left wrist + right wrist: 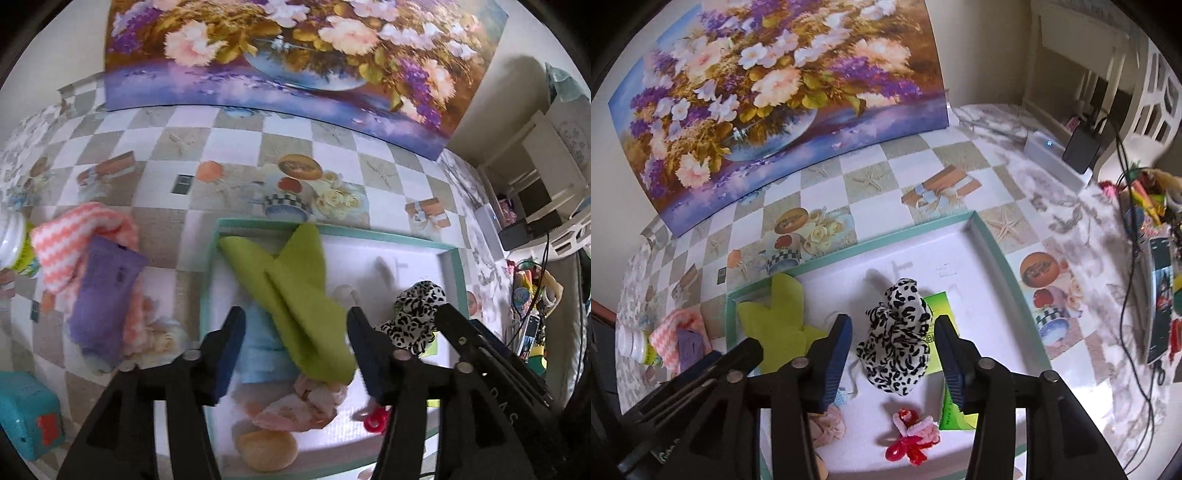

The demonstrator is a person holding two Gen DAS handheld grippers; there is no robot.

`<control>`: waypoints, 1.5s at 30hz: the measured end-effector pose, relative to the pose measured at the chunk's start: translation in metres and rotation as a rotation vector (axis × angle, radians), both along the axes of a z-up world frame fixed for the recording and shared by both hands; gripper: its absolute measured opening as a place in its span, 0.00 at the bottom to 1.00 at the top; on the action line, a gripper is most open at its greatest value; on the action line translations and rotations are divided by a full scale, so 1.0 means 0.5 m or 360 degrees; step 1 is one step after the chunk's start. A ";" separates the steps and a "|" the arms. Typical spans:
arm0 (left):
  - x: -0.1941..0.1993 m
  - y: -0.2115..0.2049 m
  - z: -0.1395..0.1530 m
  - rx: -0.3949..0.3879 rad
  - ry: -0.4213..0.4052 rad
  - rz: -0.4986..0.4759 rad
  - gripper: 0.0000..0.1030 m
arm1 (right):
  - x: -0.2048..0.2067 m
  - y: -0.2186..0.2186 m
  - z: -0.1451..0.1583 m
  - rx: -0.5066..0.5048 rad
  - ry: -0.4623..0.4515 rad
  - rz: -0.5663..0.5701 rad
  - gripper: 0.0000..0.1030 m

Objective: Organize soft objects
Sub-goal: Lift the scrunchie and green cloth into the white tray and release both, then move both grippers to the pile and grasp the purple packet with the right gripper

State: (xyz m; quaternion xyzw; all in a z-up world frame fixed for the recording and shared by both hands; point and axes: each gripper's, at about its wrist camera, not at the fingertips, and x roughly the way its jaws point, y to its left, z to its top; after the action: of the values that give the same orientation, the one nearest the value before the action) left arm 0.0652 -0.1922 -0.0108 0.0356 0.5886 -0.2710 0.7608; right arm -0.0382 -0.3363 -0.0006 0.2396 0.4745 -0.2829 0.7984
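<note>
- Left gripper [295, 350]: wide open, empty, above green cloth [295, 295] in tray [452, 258].
- Right gripper [894, 354]: wide open, straddling scrunchie [897, 332], apparently poised for pickup.
- Towel [74, 240] on desk [221, 147], unsorted.

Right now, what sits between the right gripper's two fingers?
The leopard-print scrunchie, lying in the tray between the open right gripper, untouched; the right wrist view shows it.

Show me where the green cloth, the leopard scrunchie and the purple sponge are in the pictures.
green cloth [295, 295], left wrist view, on the middle fold.
leopard scrunchie [897, 332], right wrist view, on its bunched centre.
purple sponge [103, 291], left wrist view, on its flat top face.
</note>
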 end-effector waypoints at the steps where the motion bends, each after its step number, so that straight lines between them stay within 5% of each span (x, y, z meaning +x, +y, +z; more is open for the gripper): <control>1: 0.002 0.007 0.004 0.0005 -0.0003 0.0012 0.61 | 0.000 0.003 0.004 -0.0015 0.0006 0.0003 0.51; 14: 0.066 0.121 0.003 0.0298 -0.0152 0.0301 0.76 | 0.037 0.049 -0.028 -0.0045 0.0151 0.0102 0.59; 29: 0.113 0.213 0.005 0.0280 -0.0110 0.0466 0.80 | 0.068 0.101 -0.026 -0.0113 0.0167 0.0188 0.63; 33: 0.124 0.253 0.016 0.0360 -0.0173 0.0556 0.85 | 0.082 0.131 -0.017 -0.0114 0.0108 0.0235 0.76; 45: 0.163 0.375 0.027 0.0335 -0.0168 0.0715 0.86 | 0.135 0.250 -0.009 -0.0134 0.0023 0.0449 0.77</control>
State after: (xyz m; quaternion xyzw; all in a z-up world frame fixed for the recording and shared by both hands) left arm 0.1466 -0.0046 0.0027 -0.0029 0.5663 -0.0301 0.8236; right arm 0.0295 -0.2116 -0.0050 0.1348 0.4969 -0.1892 0.8361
